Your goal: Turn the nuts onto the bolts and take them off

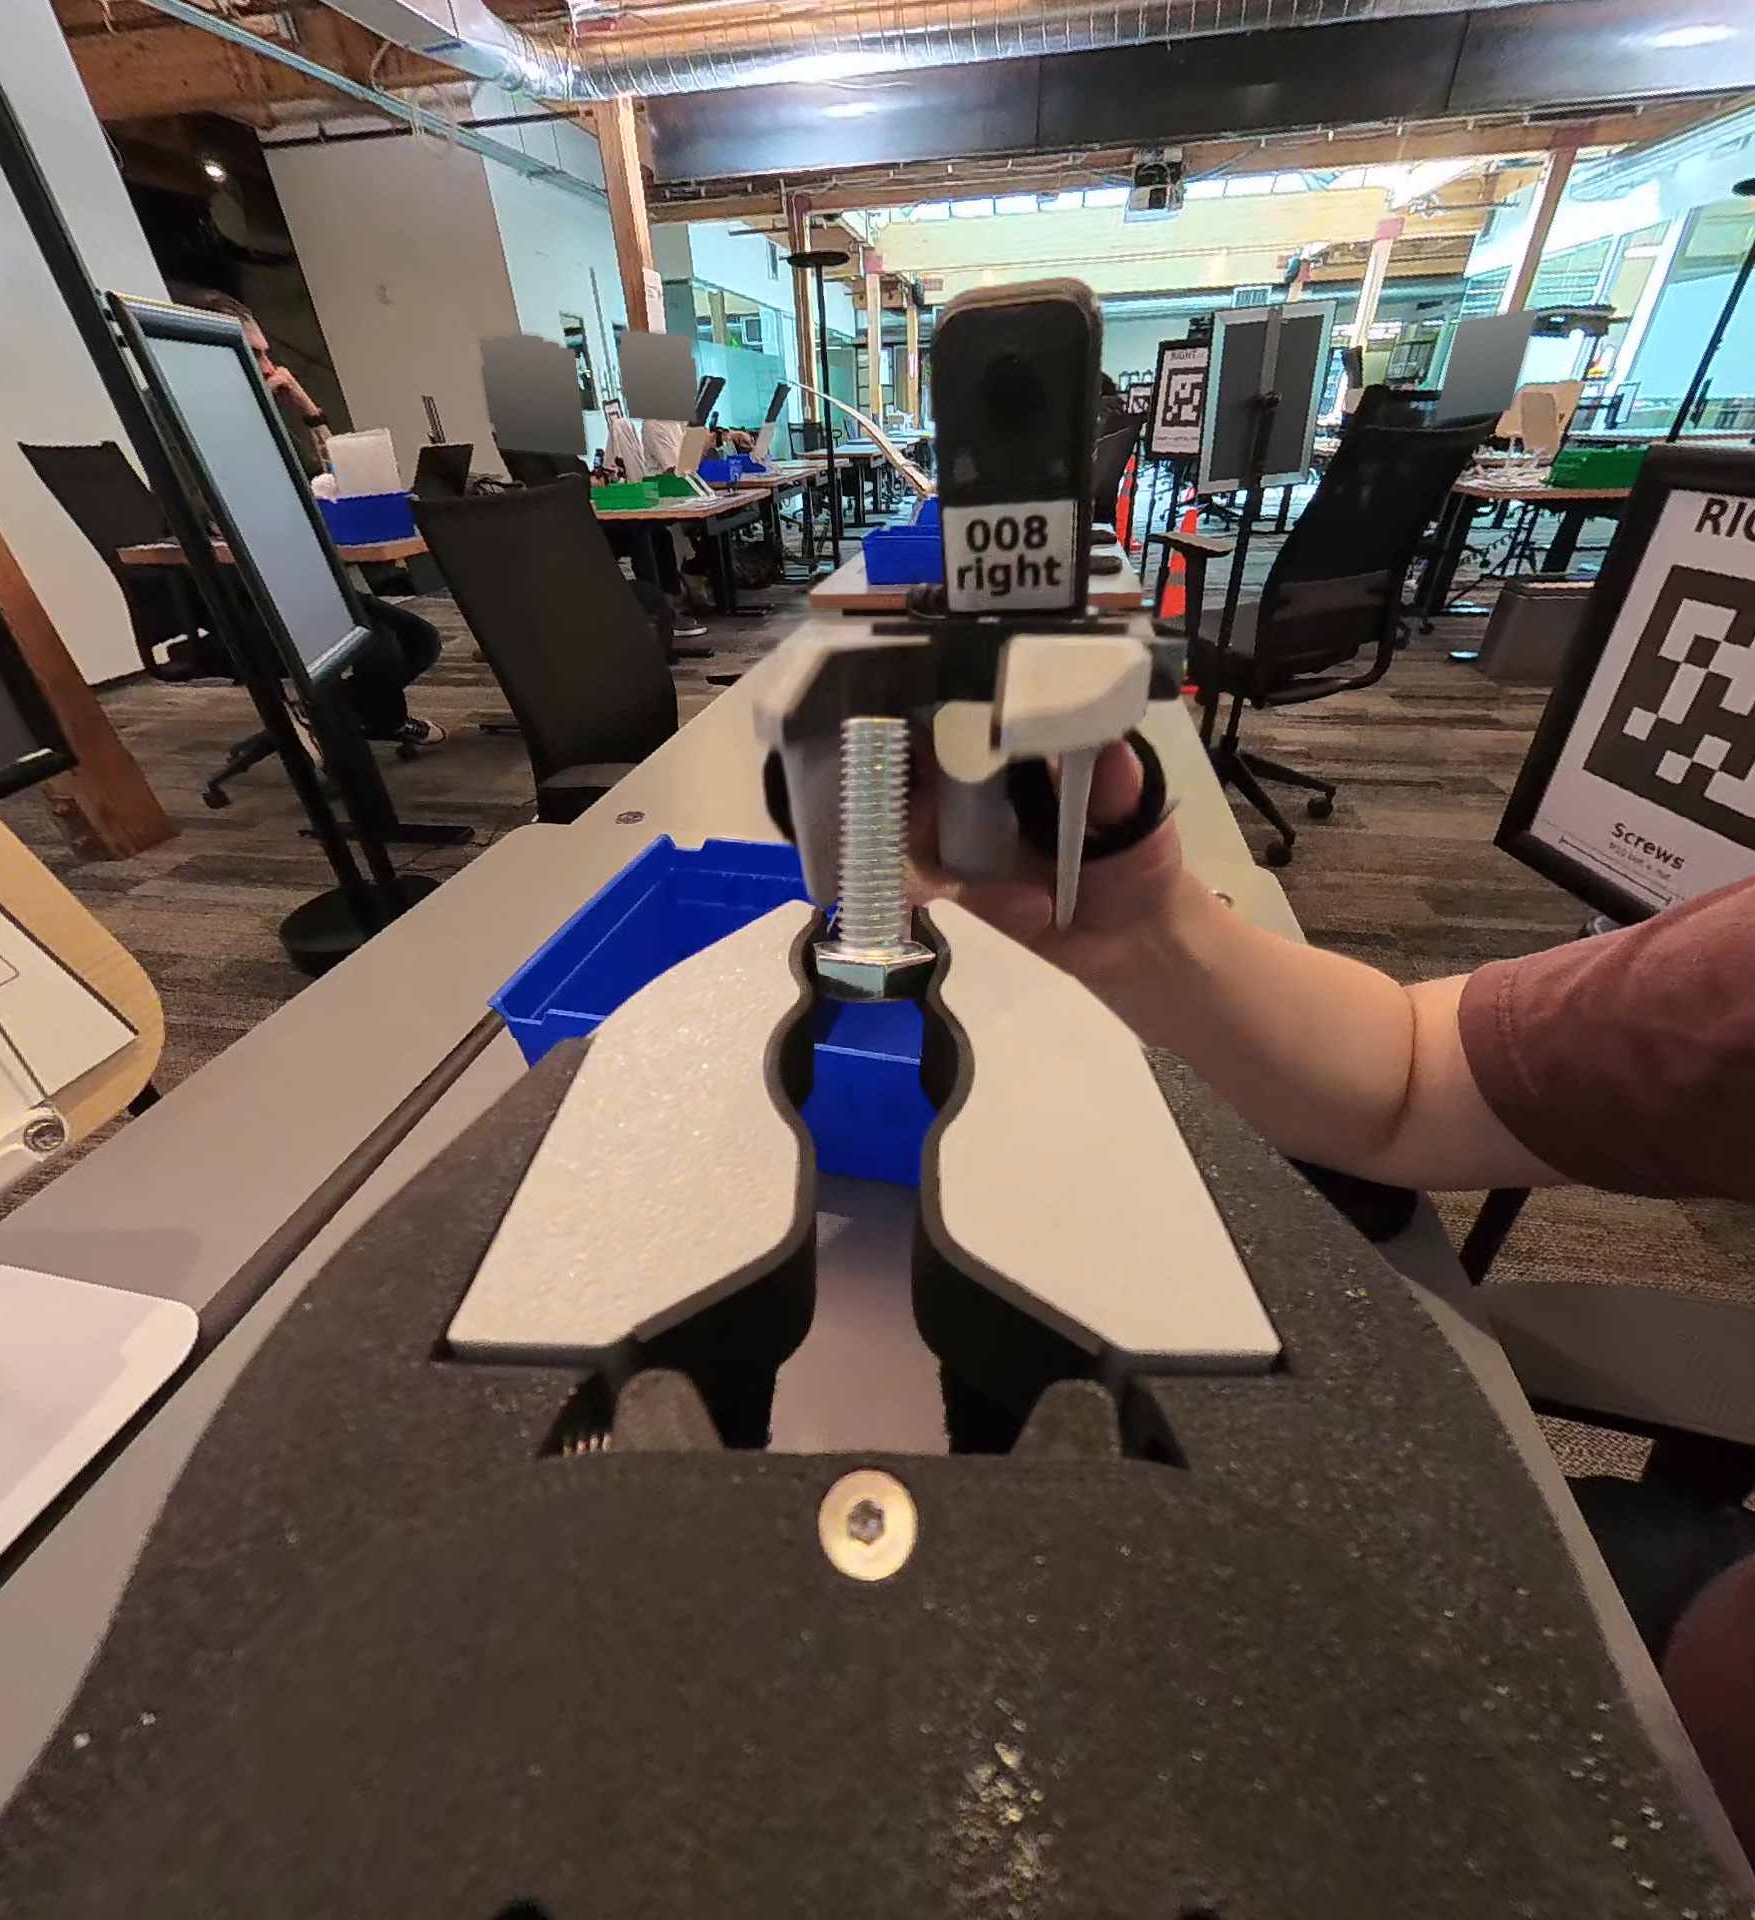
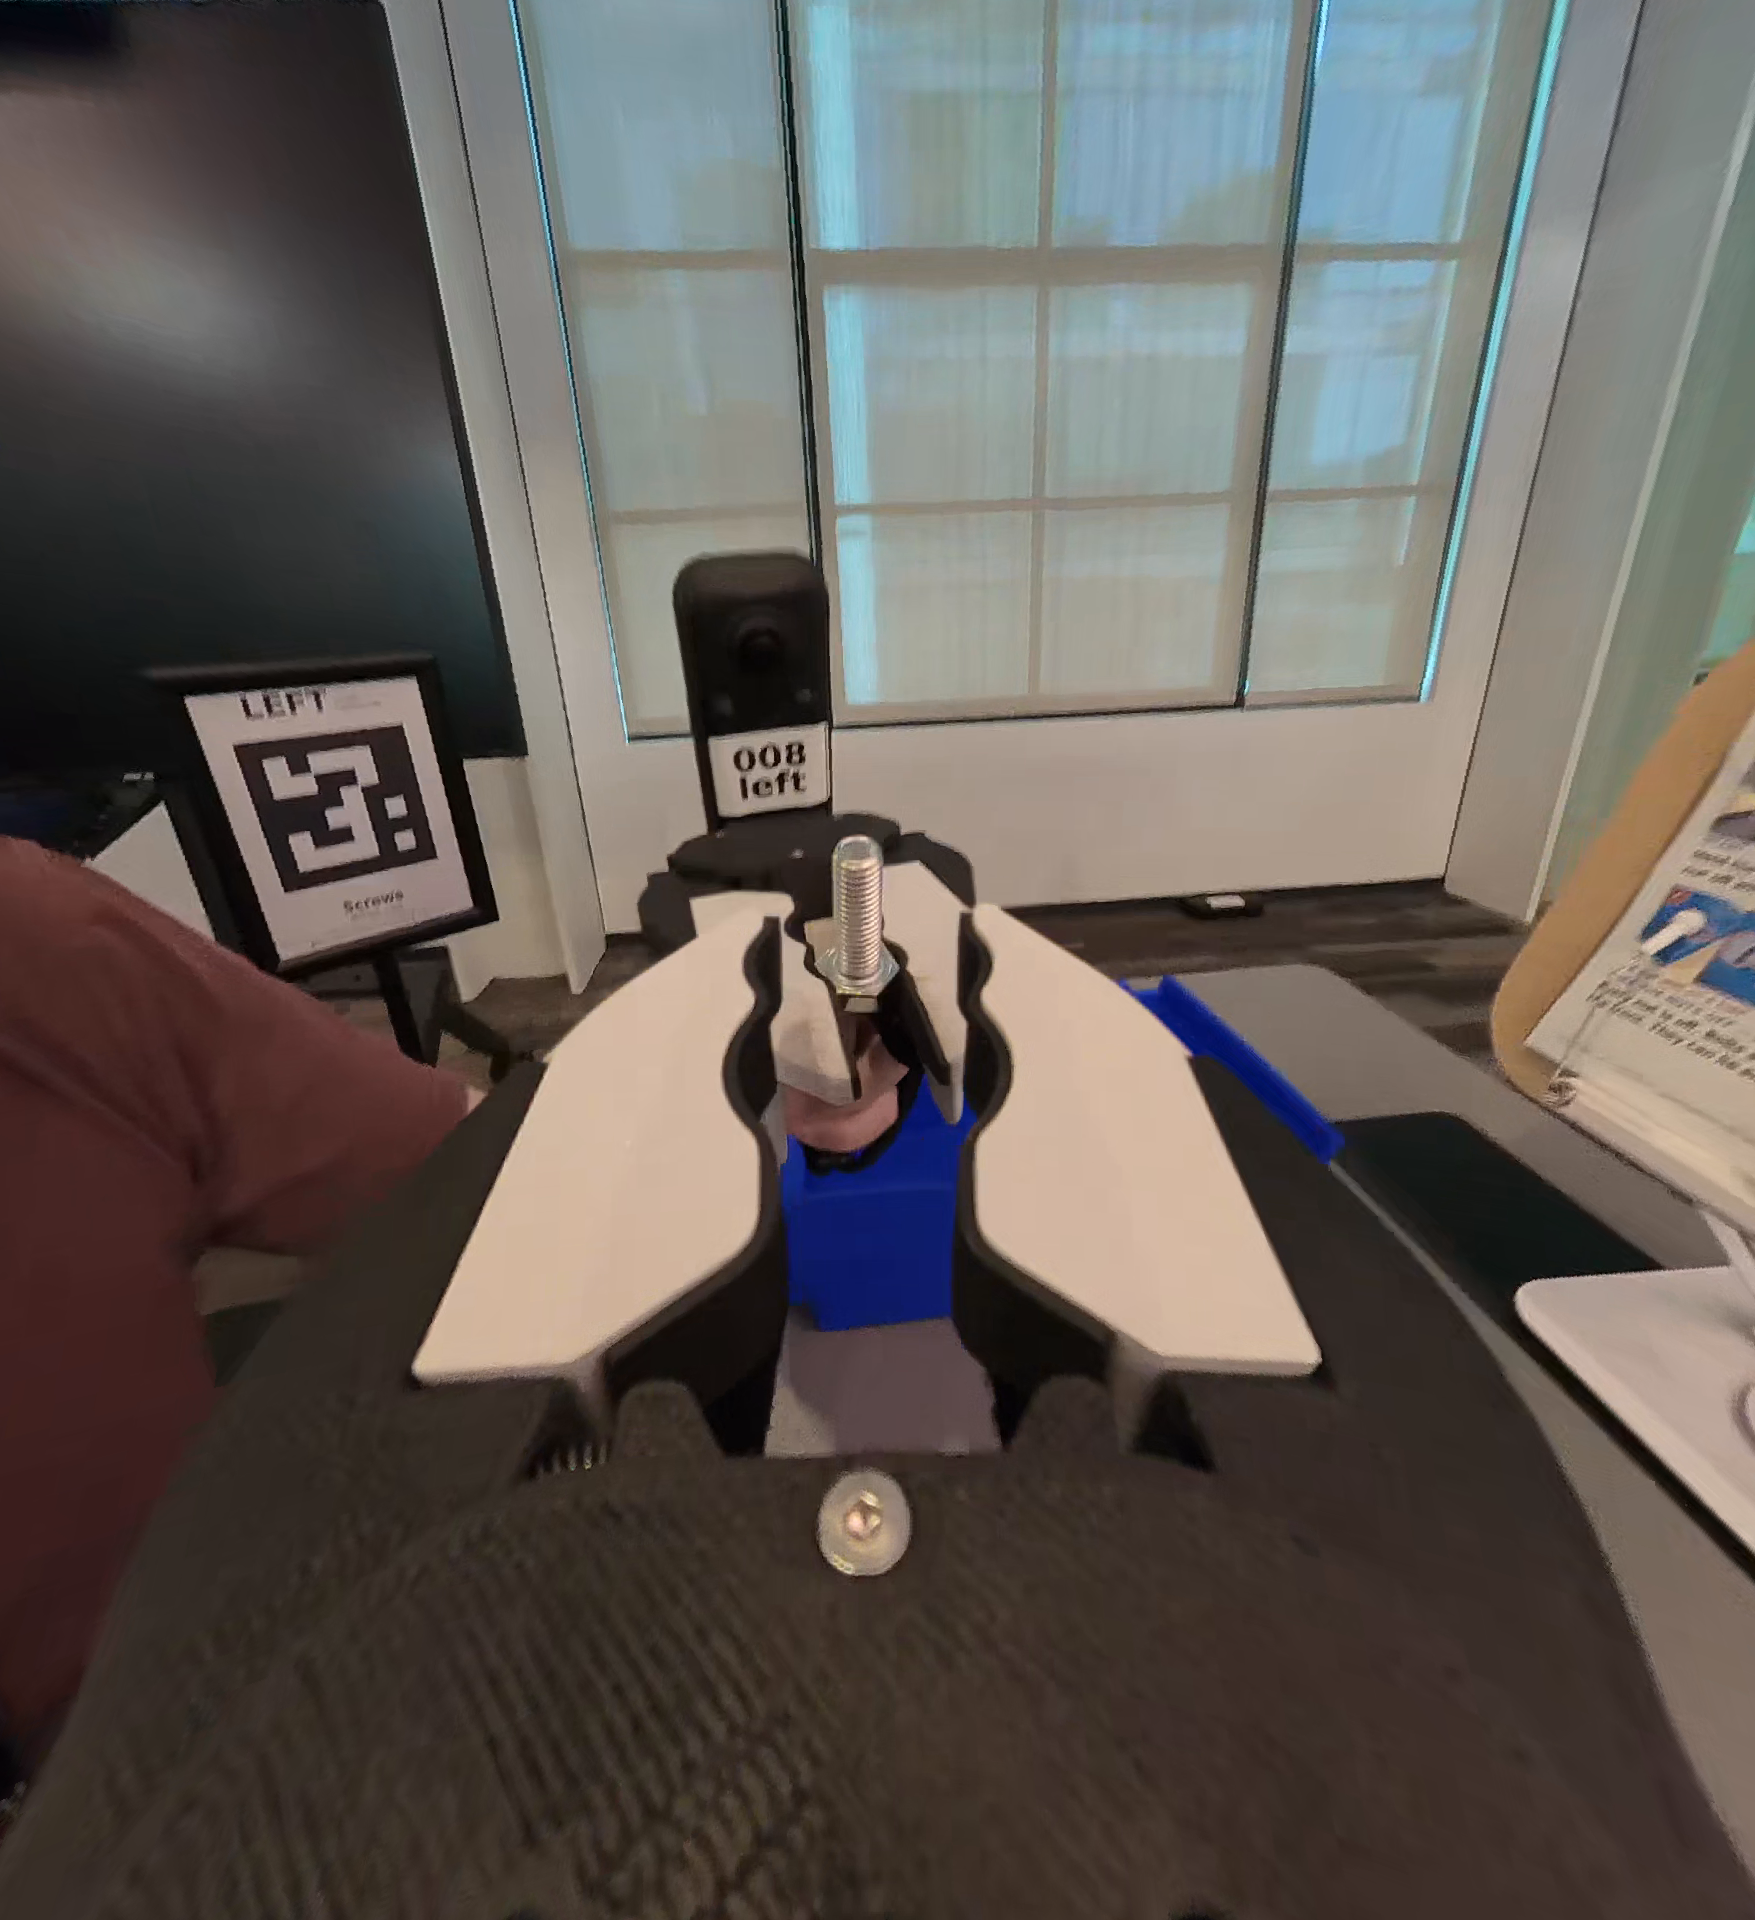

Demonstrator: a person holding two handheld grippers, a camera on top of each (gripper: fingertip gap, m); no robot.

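Note:
My left gripper (image 1: 871, 966) is shut on the hex end of a silver bolt (image 1: 873, 821), which stands upright with its thread pointing up. A hex nut (image 2: 857, 974) seems to sit at the base of the thread, just above the fingers. My right gripper (image 2: 868, 930) faces the left one, open, with its fingers to either side of the left gripper's tips and the bolt (image 2: 855, 894). In the left wrist view the right gripper (image 1: 935, 717) is spread, level with the top of the bolt. It holds nothing.
A blue bin (image 1: 644, 935) sits on the grey table (image 1: 229, 1143) below both grippers. A framed marker sign (image 1: 1704, 707) stands to the right, another (image 2: 333, 810) to the left. An instruction sheet on a stand (image 2: 1704, 997) is nearby. A person's arm (image 1: 1372, 1049) reaches in.

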